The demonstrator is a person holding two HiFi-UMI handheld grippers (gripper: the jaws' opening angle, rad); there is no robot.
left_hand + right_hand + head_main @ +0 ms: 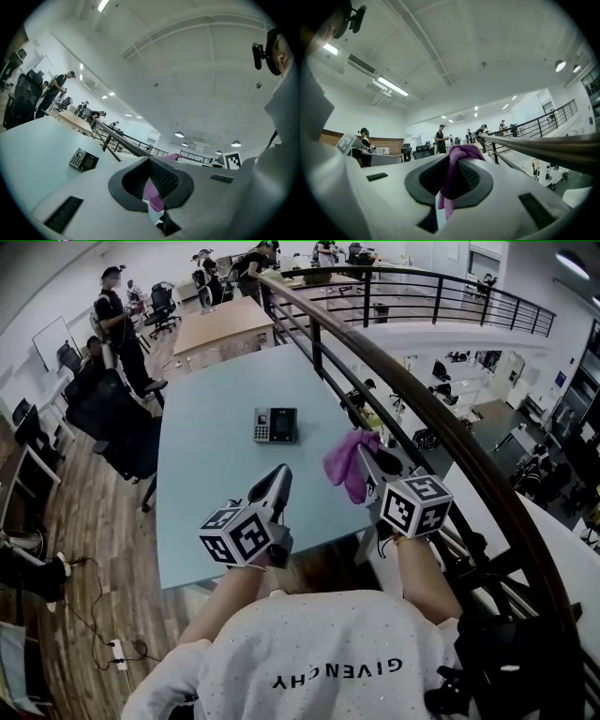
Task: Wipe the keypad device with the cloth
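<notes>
While both grippers hung over the table's near end, the right gripper was clamped on the purple cloth, which bunched above its jaws and trailed below them. Just beside it, the left gripper held nothing. Its jaws stood slightly apart, and a sliver of purple showed through the gap. Farther along the table lay the keypad device, well apart from the cloth and both grippers. A railing ran along the table's right side, and people stood among desks beyond.
</notes>
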